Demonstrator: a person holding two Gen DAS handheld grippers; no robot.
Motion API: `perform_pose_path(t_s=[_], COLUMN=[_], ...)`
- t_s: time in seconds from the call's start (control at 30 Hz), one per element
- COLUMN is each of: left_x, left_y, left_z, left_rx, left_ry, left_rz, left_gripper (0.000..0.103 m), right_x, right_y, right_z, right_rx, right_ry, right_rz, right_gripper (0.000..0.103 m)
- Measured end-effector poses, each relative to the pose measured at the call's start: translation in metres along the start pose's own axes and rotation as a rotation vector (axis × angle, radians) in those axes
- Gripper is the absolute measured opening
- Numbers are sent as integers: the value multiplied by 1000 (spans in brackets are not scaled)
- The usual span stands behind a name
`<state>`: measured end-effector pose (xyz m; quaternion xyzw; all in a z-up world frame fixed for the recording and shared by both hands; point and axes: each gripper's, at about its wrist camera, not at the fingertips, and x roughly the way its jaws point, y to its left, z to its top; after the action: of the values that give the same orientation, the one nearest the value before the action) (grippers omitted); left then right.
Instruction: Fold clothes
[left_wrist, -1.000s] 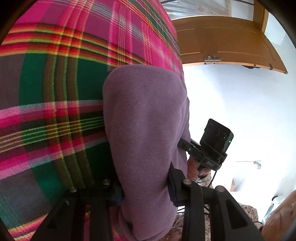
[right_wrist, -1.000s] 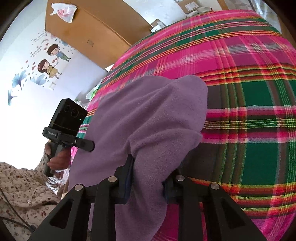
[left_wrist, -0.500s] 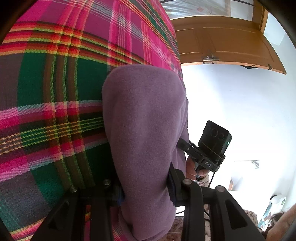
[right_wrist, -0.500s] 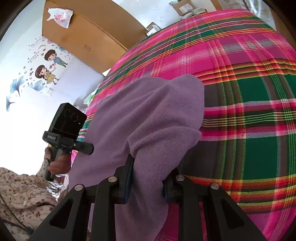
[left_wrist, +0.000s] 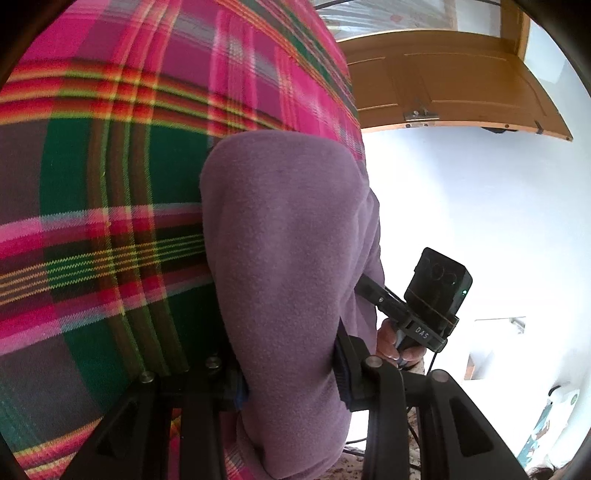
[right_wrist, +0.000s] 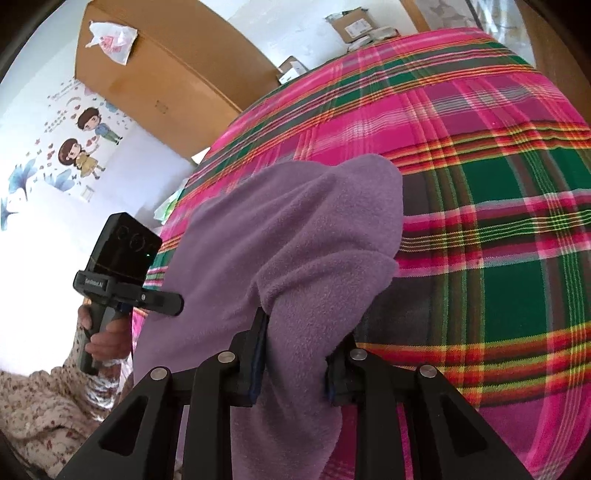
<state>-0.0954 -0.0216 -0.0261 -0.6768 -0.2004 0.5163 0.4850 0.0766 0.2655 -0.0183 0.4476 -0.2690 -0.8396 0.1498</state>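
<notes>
1. OK, the purple fleece garment (left_wrist: 284, 258) is bunched and draped over a plaid blanket (left_wrist: 92, 206), its near edge running straight into both tongs.
2. Left gripper (left_wrist: 288, 380): clenched on a thick fold of the fleece; the cloth fills the whole gap between the pads and hangs below them.
3. Right gripper (right_wrist: 295, 363): likewise clamped on the fleece (right_wrist: 295, 251), a narrower fold, the cloth humping up ahead of the fingers.
4. The two grips sit near each other along the same edge; in the right wrist view a hand (right_wrist: 107, 338) holds the left unit beside the cloth.
</notes>
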Motion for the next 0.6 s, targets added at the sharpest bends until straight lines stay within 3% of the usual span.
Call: perform_pose_path(t_s=[0.3, 0.6], left_x=[-34, -72], left_y=[-9, 10], left_z=[16, 40], left_rx=[49, 14], left_ry=[-70, -146], left_rz=[-6, 11], left_gripper=[37, 38], right_x=[1, 41], right_y=[30, 68], right_z=[15, 56], right_rx=[-43, -106], right_ry=[-37, -20], right_rz=[16, 30], right_gripper=[23, 23])
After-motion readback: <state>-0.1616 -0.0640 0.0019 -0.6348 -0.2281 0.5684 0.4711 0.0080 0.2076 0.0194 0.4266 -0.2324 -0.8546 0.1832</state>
